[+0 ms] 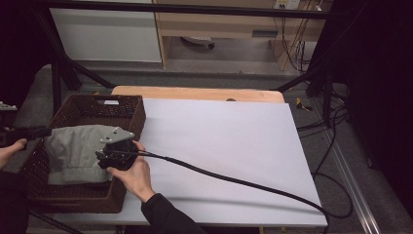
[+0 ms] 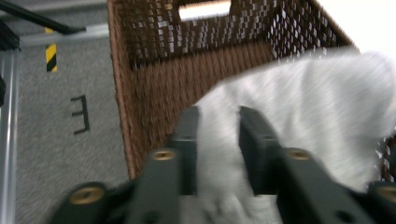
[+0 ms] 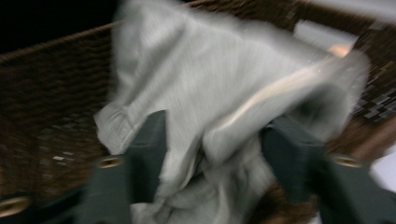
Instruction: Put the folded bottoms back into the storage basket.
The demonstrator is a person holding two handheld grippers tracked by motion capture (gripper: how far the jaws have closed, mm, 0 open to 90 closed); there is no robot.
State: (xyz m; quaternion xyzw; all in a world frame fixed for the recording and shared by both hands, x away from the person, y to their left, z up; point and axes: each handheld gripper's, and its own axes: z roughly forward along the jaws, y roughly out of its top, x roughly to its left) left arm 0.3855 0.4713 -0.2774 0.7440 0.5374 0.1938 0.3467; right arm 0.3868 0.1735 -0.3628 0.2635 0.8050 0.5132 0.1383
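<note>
Grey cloth: a light grey garment (image 1: 75, 151) of soft knit fabric lies bunched in the brown wicker basket (image 1: 87, 109), covering much of its floor and rising toward its near right wall.
Cloth, close up: in the right gripper view the garment (image 3: 205, 93) shows a ribbed hem at the lower left and a pale seam running across a raised fold.
Cloth, from the other side: in the left gripper view the garment (image 2: 303, 121) heaps up against the woven wall of the basket (image 2: 154, 88), blurred.
Left gripper: the left gripper (image 2: 218, 149) has the cloth between its two black jaws; the fabric fills the gap and meets both inner faces, so the jaws pinch it, set a little apart.
Left gripper, from above: the left gripper (image 1: 29, 131) comes in at the left edge, its tip at the left rim of the basket, with the hand (image 1: 10, 150) behind it.
Right gripper: the right gripper (image 3: 212, 154) stands with its jaws spread wide; folds of the cloth lie between them, and the pads do not press them.
Right gripper, from above: the right gripper (image 1: 117, 148) sits over the right side of the basket, on the cloth, held by the right hand (image 1: 134, 173); a grey three-cornered plate tops it.
Cable: a black cable (image 1: 234, 179) trails from it across the white sheet.
Table: the white sheet (image 1: 219, 146) covers a wooden table (image 1: 195, 92); the basket rests at its left end.
</note>
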